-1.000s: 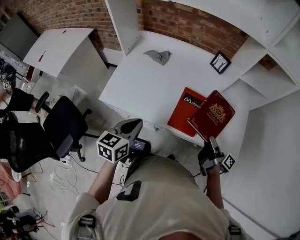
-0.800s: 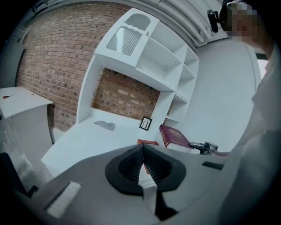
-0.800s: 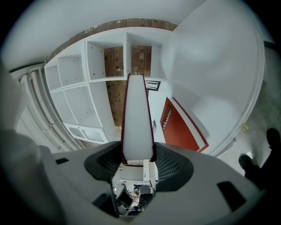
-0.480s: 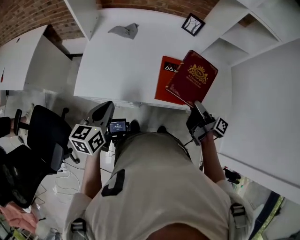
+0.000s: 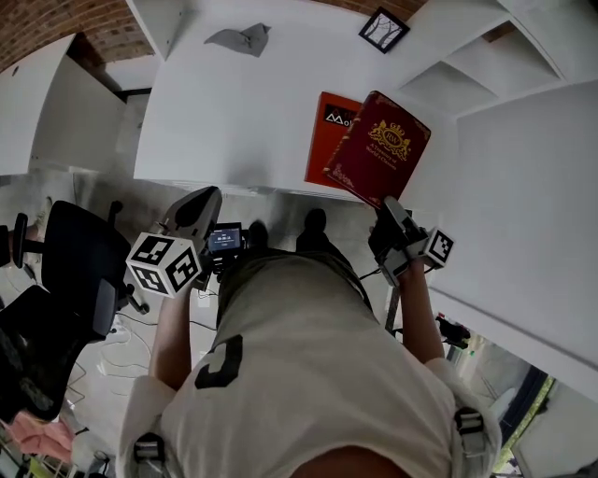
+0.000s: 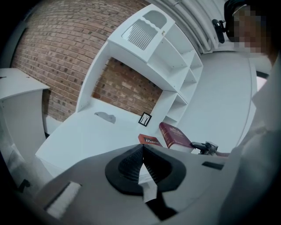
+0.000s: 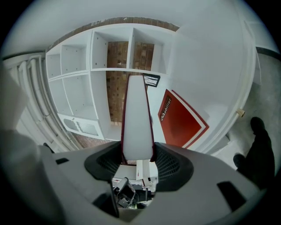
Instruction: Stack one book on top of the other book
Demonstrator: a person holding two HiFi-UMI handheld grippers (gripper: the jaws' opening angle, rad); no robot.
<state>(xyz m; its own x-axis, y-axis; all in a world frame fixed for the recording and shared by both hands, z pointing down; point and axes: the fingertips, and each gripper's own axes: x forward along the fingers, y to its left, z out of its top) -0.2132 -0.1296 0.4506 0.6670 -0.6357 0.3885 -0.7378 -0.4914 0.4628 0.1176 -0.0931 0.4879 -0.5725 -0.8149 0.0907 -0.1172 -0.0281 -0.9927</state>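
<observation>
Maroon book (image 5: 378,149), gold crest, white page edge | my right gripper (image 5: 385,207) clamps it | orange book (image 5: 324,142) flat on desk (image 5: 234,121) | left gripper (image 5: 200,207) clenched, empty

- The flat book (image 5: 325,140) lies on the surface (image 5: 234,121), at its near edge, toward the right.
- The lifted book (image 5: 378,149) sits between the right tongs (image 5: 385,205), tilted over the flat book's right side.
- A picture frame (image 5: 384,29) stands far right, behind both books.
- A crumpled cloth (image 5: 241,37) lies far, left of the frame.
- The left tongs (image 5: 206,198) hang off the near edge, well left of the books.
</observation>
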